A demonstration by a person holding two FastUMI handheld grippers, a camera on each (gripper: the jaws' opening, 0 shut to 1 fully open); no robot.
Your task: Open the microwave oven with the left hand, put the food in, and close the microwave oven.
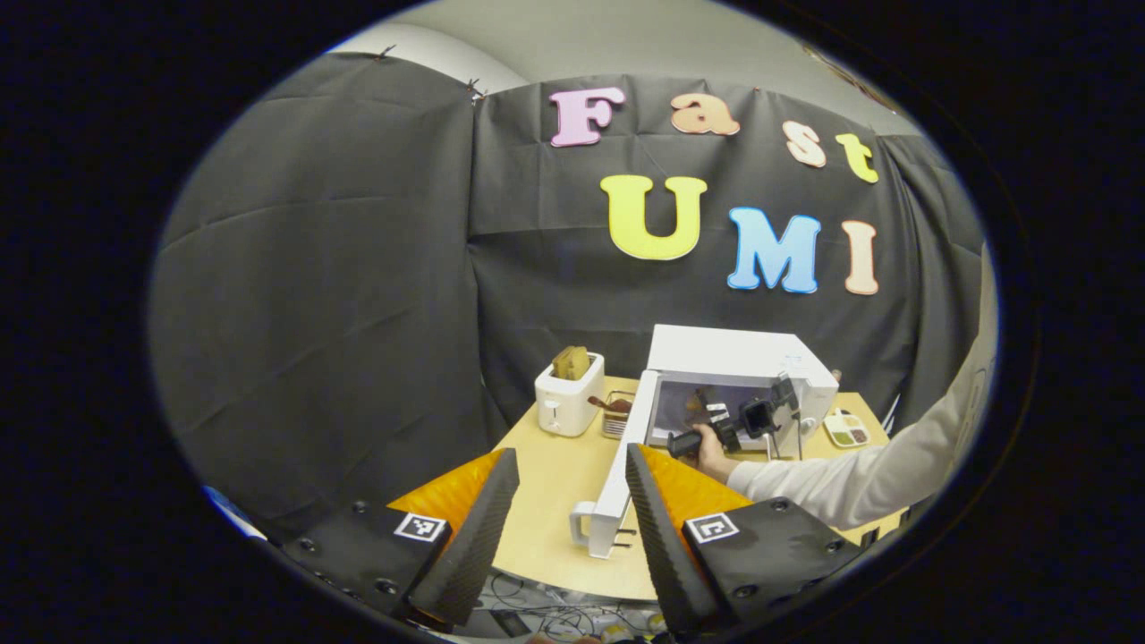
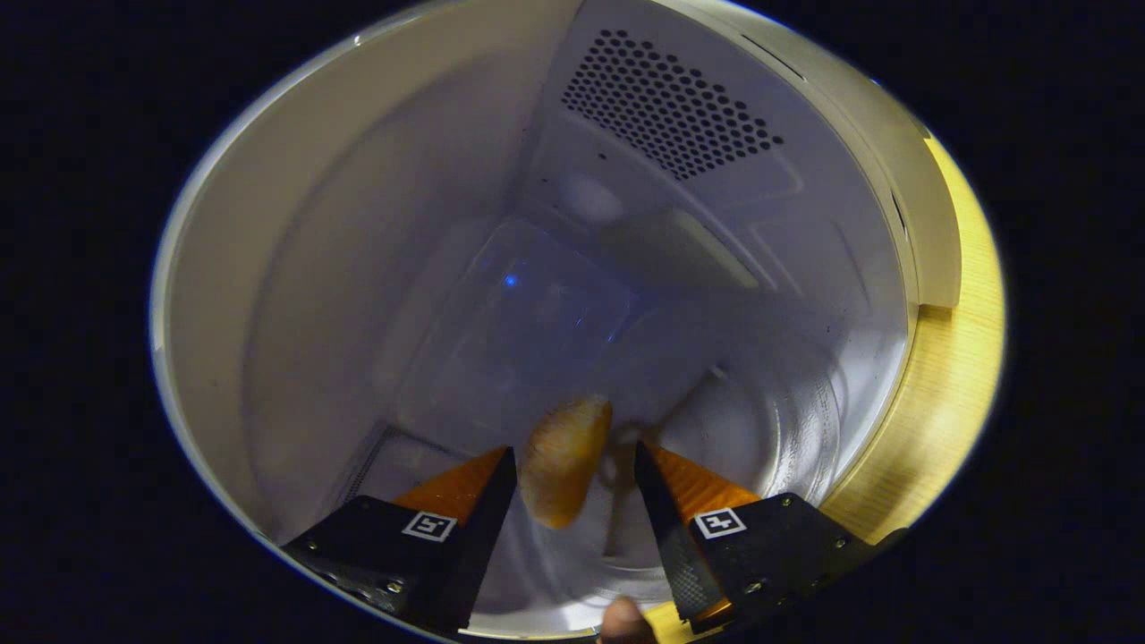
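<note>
Left hand-held gripper (image 1: 568,501) wide open, holds nothing, back from counter (image 1: 546,483). Microwave door (image 1: 626,456) open, stiff; push at edge. Food (image 2: 564,461) inside microwave (image 2: 358,268), between right hand-held gripper (image 2: 572,492) fingers, gaps both sides. Looks soft, light.
</note>
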